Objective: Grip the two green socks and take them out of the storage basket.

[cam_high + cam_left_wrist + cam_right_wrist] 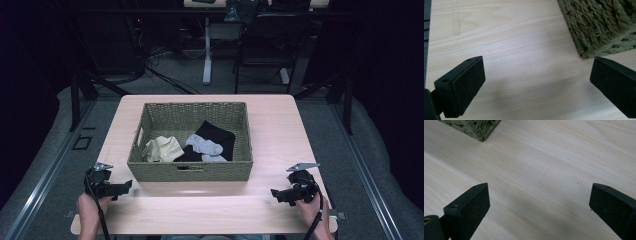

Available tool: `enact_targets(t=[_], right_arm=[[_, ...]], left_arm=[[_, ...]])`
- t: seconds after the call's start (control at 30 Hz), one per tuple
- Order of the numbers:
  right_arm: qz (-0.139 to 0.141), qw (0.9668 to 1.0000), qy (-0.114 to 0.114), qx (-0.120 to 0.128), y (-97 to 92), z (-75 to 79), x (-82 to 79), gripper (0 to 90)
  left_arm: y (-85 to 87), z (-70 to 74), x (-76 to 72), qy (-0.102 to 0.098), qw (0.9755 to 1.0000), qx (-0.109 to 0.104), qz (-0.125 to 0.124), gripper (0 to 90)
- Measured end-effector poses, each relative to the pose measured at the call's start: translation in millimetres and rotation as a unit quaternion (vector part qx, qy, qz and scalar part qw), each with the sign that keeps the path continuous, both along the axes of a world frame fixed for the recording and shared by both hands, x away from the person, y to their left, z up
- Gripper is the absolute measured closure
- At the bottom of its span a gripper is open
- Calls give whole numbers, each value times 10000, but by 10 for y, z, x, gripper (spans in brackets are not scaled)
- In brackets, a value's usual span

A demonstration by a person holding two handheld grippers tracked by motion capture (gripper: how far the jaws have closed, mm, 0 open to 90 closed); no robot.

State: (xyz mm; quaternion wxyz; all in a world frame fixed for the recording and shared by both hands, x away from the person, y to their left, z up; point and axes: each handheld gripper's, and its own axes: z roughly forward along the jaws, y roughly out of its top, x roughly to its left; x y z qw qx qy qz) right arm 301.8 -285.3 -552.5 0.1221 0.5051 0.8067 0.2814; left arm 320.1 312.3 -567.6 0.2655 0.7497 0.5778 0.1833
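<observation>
We have nothing in hand yet: our left claw [126, 187] and right claw [276, 194] rest wide open and empty on the tabletop [280, 130], either side of the basket [190, 170], where the socks [205, 146] lie untouched.

text: none readable | labels: none | brands: none | numbers: none | signs: none | checked: basket [190, 171], socks [204, 145], table [280, 130], both grippers | surfaces plain, unmarked
</observation>
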Motion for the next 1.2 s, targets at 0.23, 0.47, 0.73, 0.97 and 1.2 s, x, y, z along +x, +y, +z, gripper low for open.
enact_targets(t=[0.23, 0.47, 0.73, 0.97, 1.2], right_arm=[[-37, 9999, -70, -107, 8, 8, -38, 30], [-107, 9999, -67, -39, -35, 10, -64, 32], [1, 10000, -64, 11, -16, 2, -44, 34], [-57, 9999, -67, 69, -44, -3, -41, 36], [51, 10000, -46, 19, 21, -13, -41, 36]], left_arm=[[-31, -6, 41, 13, 10000, -10, -92, 2], [-64, -17, 79, 48, 9999, -20, -128, 2], [-51, 9, 55, 38, 10000, -68, -51, 1], [-44, 98, -12, 62, 9998, -101, -140, 2], [-26, 278, -117, -36, 9997, -205, -156, 10]])
